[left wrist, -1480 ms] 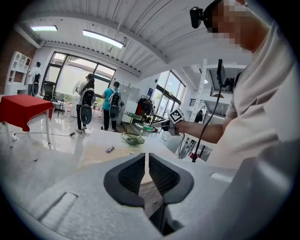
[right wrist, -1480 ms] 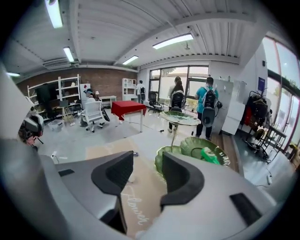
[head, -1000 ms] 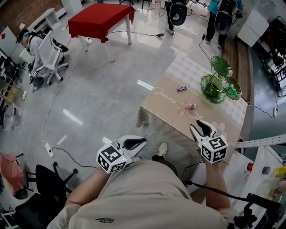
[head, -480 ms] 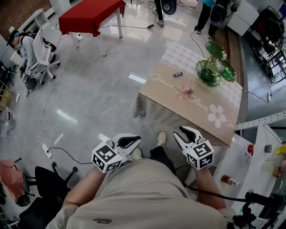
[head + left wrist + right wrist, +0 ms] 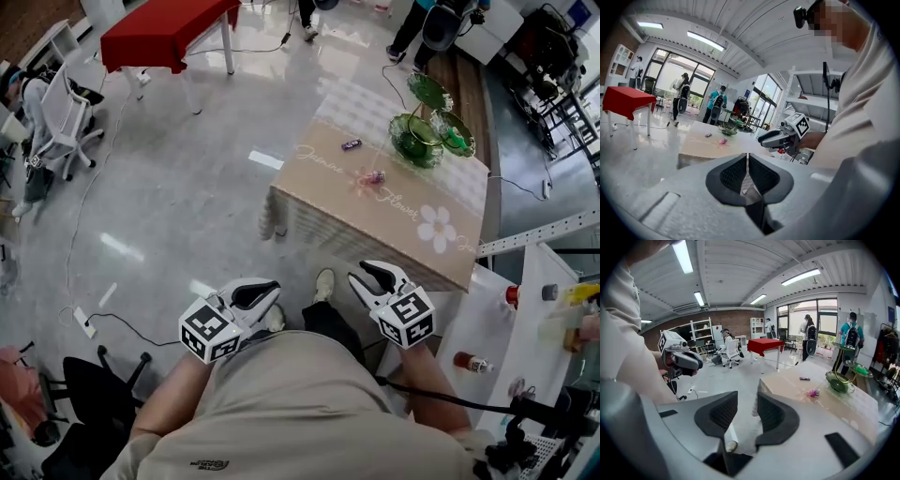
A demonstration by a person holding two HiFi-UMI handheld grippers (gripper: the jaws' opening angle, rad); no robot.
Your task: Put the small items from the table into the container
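The beige-clothed table point(image 5: 403, 220) stands ahead of me. On it lie a small pink item point(image 5: 375, 176) and a small dark purple item point(image 5: 352, 144). A green glass tiered dish point(image 5: 417, 141) stands at the table's far side. Both grippers hang close to my body, short of the table's near edge. My left gripper point(image 5: 272, 289) is shut with nothing in it; its pads meet in the left gripper view point(image 5: 747, 166). My right gripper point(image 5: 359, 275) is open and empty, with a clear gap between its pads point(image 5: 746, 413). From the right gripper view the pink item point(image 5: 813, 393) and the dish point(image 5: 839, 380) lie well beyond the jaws.
A red-covered table point(image 5: 159, 33) and a white office chair point(image 5: 52, 122) stand across the shiny floor to the left. People point(image 5: 436, 19) stand behind the table. A white shelf with bottles point(image 5: 506, 295) is close on my right. A black chair point(image 5: 75, 394) is at lower left.
Both grippers have drawn back from the table toward my body; the right one no longer hangs over the table's near edge. The table now lies farther ahead.
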